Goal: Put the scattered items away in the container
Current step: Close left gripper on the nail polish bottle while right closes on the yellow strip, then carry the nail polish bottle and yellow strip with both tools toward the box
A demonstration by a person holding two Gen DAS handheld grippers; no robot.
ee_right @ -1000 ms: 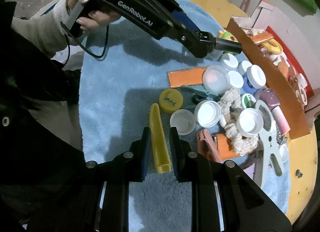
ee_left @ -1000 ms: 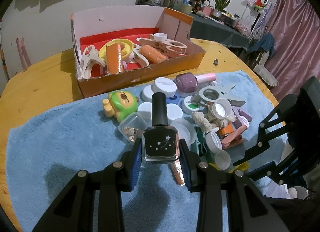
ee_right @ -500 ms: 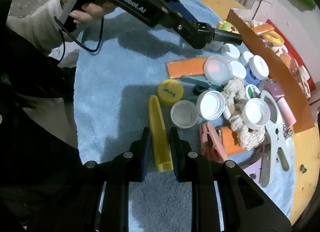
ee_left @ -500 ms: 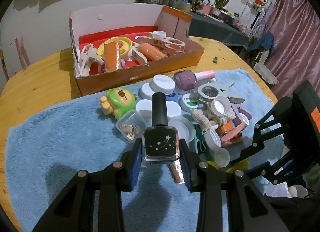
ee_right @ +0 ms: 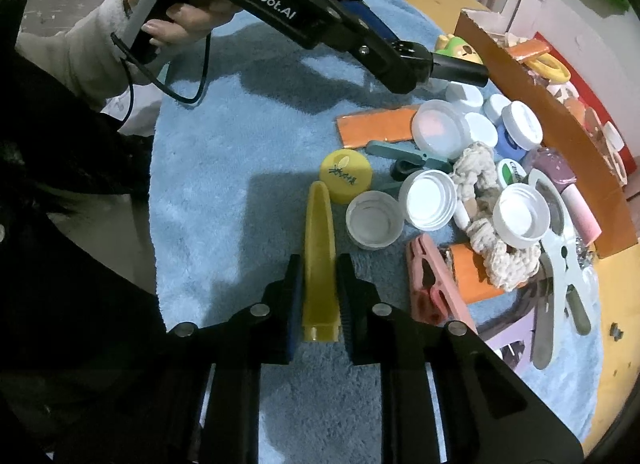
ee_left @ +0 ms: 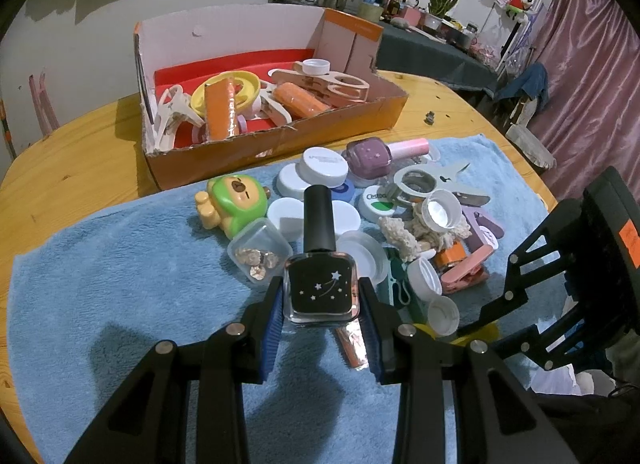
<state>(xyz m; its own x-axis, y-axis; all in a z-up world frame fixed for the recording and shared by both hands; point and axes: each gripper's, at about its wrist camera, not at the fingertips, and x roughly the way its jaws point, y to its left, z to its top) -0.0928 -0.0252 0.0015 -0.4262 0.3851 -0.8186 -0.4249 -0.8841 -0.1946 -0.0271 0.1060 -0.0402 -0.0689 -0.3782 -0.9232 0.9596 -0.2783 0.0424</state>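
Note:
My left gripper [ee_left: 320, 306] is shut on a black nail polish bottle [ee_left: 320, 288] with white stars, held upright above the blue towel [ee_left: 100, 284]. In the right wrist view that gripper [ee_right: 424, 68] hangs near the box, held by a hand. My right gripper [ee_right: 320, 264] has its jaws closing on a long yellow plastic piece [ee_right: 319, 224], and the pads press both its sides. The cardboard box [ee_left: 280, 140] with a red floor stands behind the heap and holds clips, a yellow ring and orange pieces.
A heap on the towel holds white caps [ee_right: 428, 200], a yellow cap [ee_right: 346, 176], a green bear toy [ee_left: 234, 200], a purple polish bottle [ee_left: 370, 152], a pink clip [ee_right: 432, 284] and knotted rope [ee_right: 484, 200]. The round wooden table [ee_left: 60, 168] extends past the towel. The person's sleeve fills the left of the right wrist view.
Both grippers keep their hold. The right gripper has shifted only slightly over the towel with the yellow piece; the left has stayed put.

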